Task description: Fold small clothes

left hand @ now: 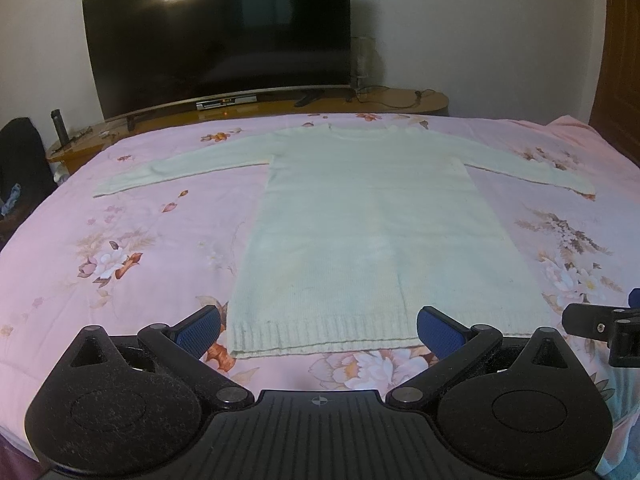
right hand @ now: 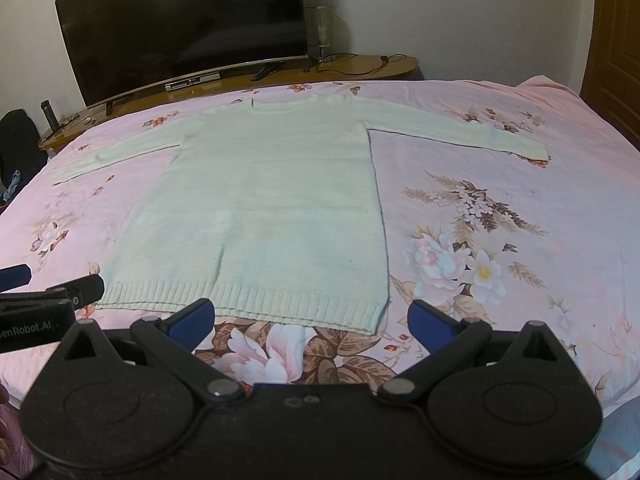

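Observation:
A pale cream knit sweater (left hand: 368, 220) (right hand: 264, 196) lies flat on the pink floral bedspread, both sleeves spread sideways, ribbed hem nearest me. My left gripper (left hand: 318, 330) hovers open just before the hem, its blue pads (left hand: 200, 330) straddling the hem's left half with nothing between them. My right gripper (right hand: 312, 316) is open too, in front of the hem's right corner. Each gripper shows at the edge of the other's view: the right gripper (left hand: 600, 328) at far right, the left gripper (right hand: 44, 296) at far left.
The bedspread (left hand: 120, 240) (right hand: 500, 240) covers a wide bed. Beyond the far edge a wooden stand (left hand: 400, 100) carries a large dark TV (left hand: 216, 36), a set-top box and cables. A dark bottle (left hand: 60, 124) stands at the left; a wooden door (right hand: 616, 40) at right.

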Action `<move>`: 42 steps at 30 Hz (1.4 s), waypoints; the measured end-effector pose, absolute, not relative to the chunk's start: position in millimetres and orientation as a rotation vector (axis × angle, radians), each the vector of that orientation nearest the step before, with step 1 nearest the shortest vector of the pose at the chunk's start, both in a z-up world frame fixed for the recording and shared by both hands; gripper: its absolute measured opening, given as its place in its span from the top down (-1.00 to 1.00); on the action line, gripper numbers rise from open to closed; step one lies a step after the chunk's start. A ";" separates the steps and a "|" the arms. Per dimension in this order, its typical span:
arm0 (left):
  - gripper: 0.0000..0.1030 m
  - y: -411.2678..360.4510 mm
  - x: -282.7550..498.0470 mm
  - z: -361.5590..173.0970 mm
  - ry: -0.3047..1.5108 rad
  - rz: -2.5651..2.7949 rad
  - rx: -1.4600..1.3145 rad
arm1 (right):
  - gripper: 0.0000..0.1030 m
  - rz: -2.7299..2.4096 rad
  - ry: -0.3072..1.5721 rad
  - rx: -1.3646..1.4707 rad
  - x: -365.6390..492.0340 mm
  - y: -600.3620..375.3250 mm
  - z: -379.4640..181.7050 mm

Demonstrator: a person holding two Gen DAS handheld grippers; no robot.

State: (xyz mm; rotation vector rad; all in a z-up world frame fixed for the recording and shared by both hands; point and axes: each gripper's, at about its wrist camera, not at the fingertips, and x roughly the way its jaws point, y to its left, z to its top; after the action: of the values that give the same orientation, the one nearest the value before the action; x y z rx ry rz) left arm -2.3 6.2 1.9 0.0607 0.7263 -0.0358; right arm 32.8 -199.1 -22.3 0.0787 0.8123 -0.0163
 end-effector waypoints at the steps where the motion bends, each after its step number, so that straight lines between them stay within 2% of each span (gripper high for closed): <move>1: -1.00 6.2 -2.5 2.0 0.725 -0.036 0.062 | -0.99 -0.016 0.812 0.079 32.6 -199.0 -22.4; 42: -1.00 3.8 -1.7 1.3 0.726 -0.037 0.071 | -0.99 -0.013 0.806 0.085 30.2 -201.2 -21.2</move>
State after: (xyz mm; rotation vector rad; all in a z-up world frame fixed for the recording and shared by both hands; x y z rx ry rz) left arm -1.7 3.8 1.3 0.0707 0.7265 -0.0369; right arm 30.2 -201.2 -21.2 0.0846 0.8060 -0.0132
